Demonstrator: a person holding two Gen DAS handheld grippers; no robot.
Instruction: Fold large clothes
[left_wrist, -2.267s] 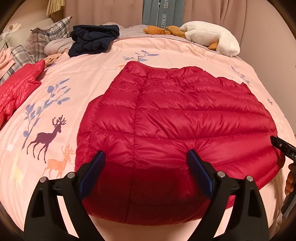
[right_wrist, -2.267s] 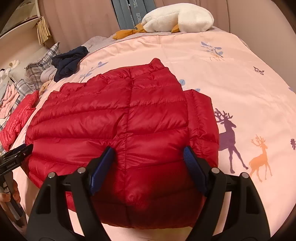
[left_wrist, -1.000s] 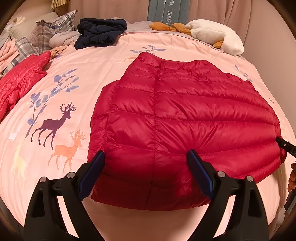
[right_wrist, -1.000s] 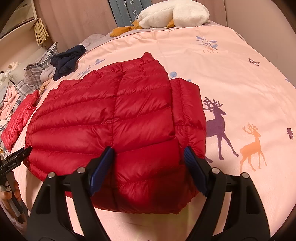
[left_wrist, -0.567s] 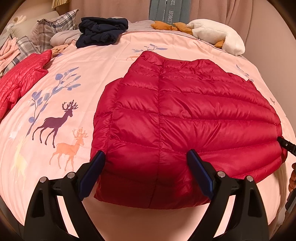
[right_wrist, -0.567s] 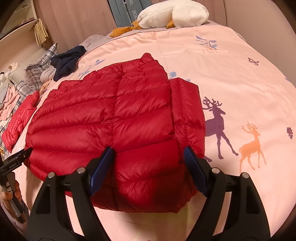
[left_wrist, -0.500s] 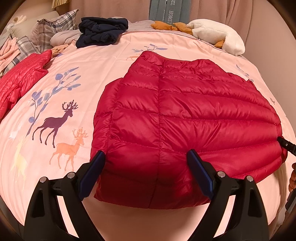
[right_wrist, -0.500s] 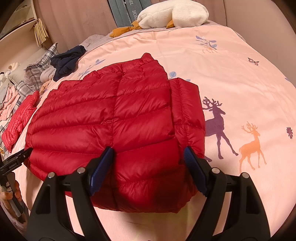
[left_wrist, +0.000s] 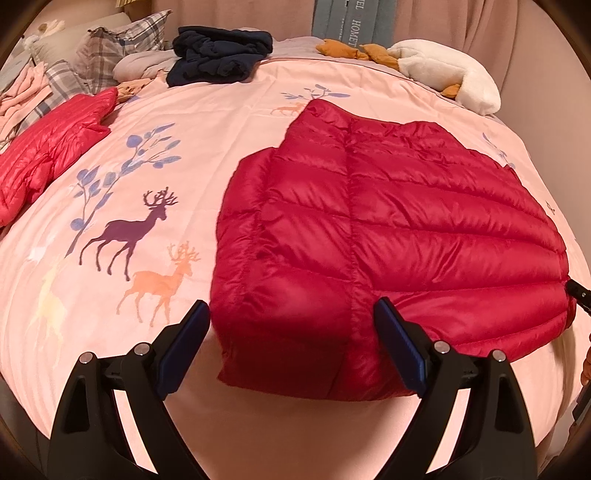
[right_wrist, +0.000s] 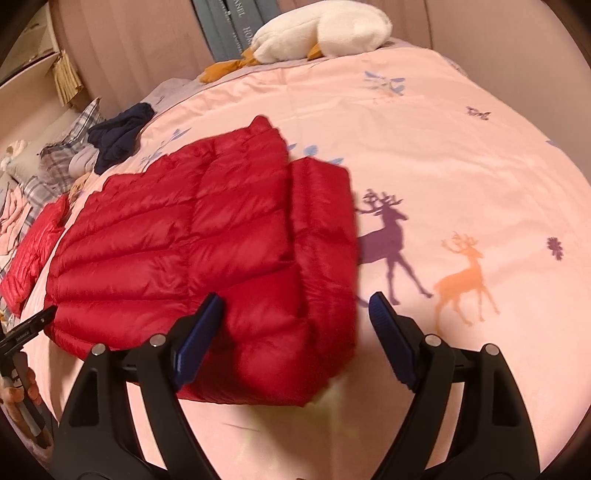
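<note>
A dark red quilted down jacket (left_wrist: 388, 236) lies flat on the pink deer-print bedspread (left_wrist: 110, 177), its sleeves folded under at both sides. My left gripper (left_wrist: 291, 339) is open just above the jacket's near-left hem corner, holding nothing. In the right wrist view the same jacket (right_wrist: 207, 236) shows with its folded sleeve strip along the right edge. My right gripper (right_wrist: 295, 332) is open over the jacket's near-right corner, with nothing between its fingers. The left gripper's tip (right_wrist: 33, 325) and a hand show at that view's left edge.
A second, brighter red jacket (left_wrist: 48, 147) lies at the left. Navy clothing (left_wrist: 218, 55), plaid pillows (left_wrist: 110, 44) and a white plush goose (left_wrist: 447, 74) sit at the bed's far end. Bare bedspread (right_wrist: 461, 184) stretches to the right of the jacket.
Both grippers have pulled back toward the jacket's near hem. The left one shifted left and the right one shifted right, so each now frames a hem corner. The jacket itself has not moved.
</note>
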